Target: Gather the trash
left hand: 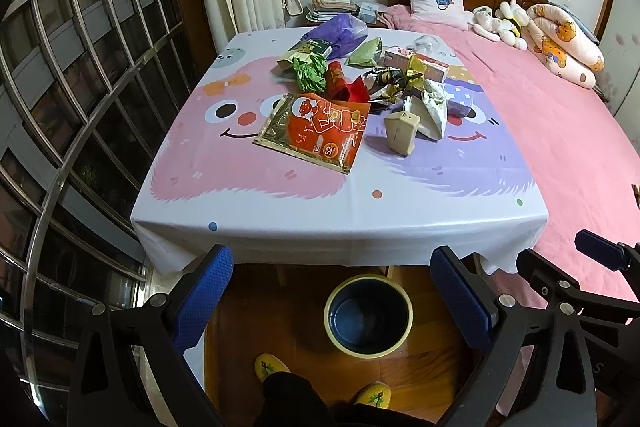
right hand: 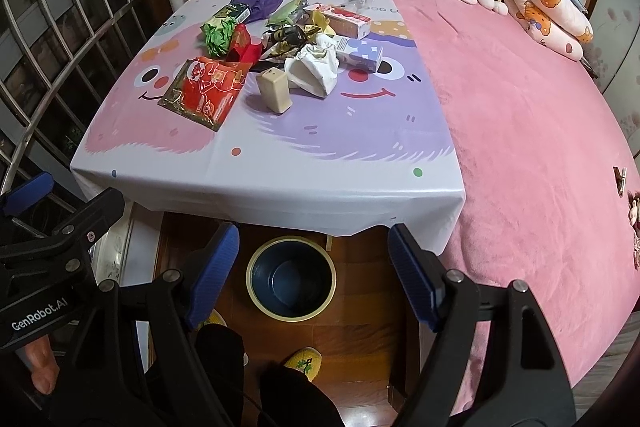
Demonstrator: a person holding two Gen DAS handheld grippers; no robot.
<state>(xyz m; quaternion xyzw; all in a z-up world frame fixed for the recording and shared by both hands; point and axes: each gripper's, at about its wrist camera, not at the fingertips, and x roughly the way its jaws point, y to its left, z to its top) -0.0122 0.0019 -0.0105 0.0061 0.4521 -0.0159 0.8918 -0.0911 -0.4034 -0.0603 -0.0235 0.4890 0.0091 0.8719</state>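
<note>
Table (left hand: 248, 211) wears a pink-and-lilac cartoon cloth, butted against a pink-blanketed bed (left hand: 560, 131); barred window (left hand: 80, 75) on the far side. Trash pile (left hand: 360, 83) sits mid-table toward the back, with an orange foil packet (left hand: 316, 131) nearest. Left gripper (left hand: 332, 291) and right gripper (right hand: 314, 263) both hang with jaws apart, empty, above the dark bin (left hand: 368, 315) on the wood floor.

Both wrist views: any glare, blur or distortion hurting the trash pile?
Left wrist view: sharp; strong fisheye bowing of the metal window grille; mild sheen on the orange-and-gold foil packet. Right wrist view: also sharp; glossy sheen along the near edge of the cartoon-print plastic tablecloth; dark vignette in the corners.
</note>
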